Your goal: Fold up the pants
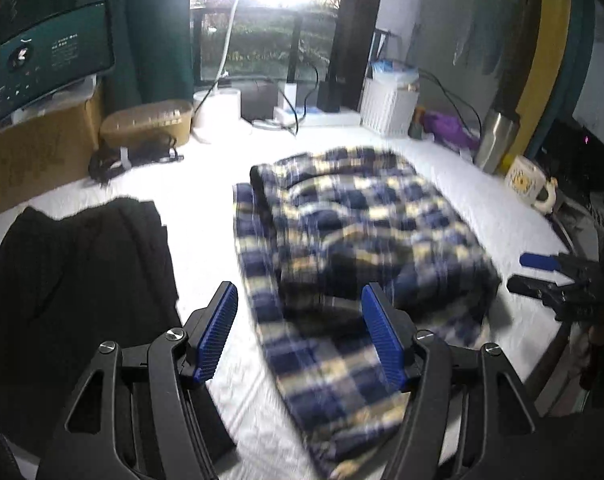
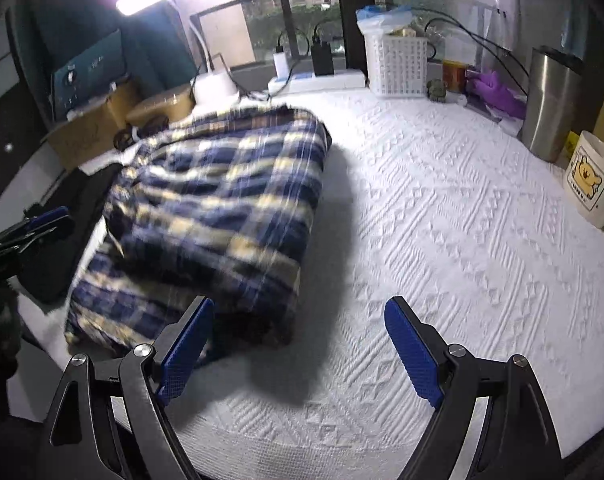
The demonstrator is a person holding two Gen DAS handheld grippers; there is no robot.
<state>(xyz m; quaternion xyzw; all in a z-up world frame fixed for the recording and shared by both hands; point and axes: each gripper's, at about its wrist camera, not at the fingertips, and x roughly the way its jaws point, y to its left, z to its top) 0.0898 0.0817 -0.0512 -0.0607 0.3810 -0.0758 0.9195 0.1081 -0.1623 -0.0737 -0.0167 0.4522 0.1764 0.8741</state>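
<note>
Both wrist views angled down, sharing plaid pants [image 1: 358, 240]

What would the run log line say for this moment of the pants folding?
pants: blue and cream plaid pants partly folded on white textured cover | left gripper: open, empty | right gripper: open, empty

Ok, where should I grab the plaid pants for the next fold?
Probably the plaid pants at the single-layer end nearest the left gripper, coming from above with open jaws. That end lies flat and thin on the white cover, while the far part is already doubled and bulky.
</note>
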